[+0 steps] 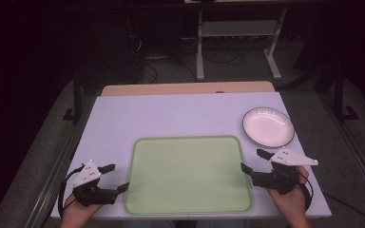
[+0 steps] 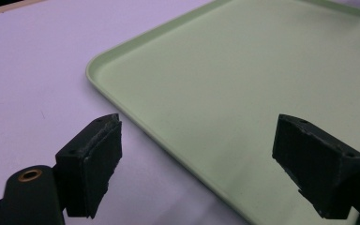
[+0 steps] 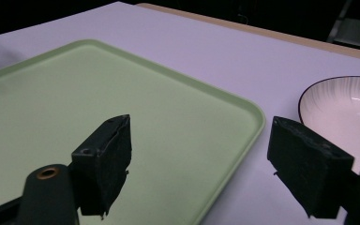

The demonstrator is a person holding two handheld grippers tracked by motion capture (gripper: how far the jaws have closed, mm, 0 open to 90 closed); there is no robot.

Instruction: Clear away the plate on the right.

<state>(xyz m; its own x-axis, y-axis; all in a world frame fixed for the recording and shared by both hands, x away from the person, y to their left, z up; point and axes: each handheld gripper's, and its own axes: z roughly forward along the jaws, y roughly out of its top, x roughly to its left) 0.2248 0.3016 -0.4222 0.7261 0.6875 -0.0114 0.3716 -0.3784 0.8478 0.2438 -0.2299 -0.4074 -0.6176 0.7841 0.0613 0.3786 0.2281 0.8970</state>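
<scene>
**Both grippers spread over the tray's sides**

The left gripper [image 1: 115, 177] and right gripper [image 1: 253, 160] have fingers [image 2: 96, 159] spread wide, holding nothing, straddling the rims of the pale green tray [image 1: 188, 173] at the worktop's [image 1: 161, 116] near edge. A white bowl [image 1: 268, 126] sits near the far right corner.

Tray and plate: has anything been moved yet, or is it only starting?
It looks like only the start. The tray holds nothing and the plate sits beside it on the table. The left gripper and right gripper are open, holding nothing. Likely all of it is left.
</scene>
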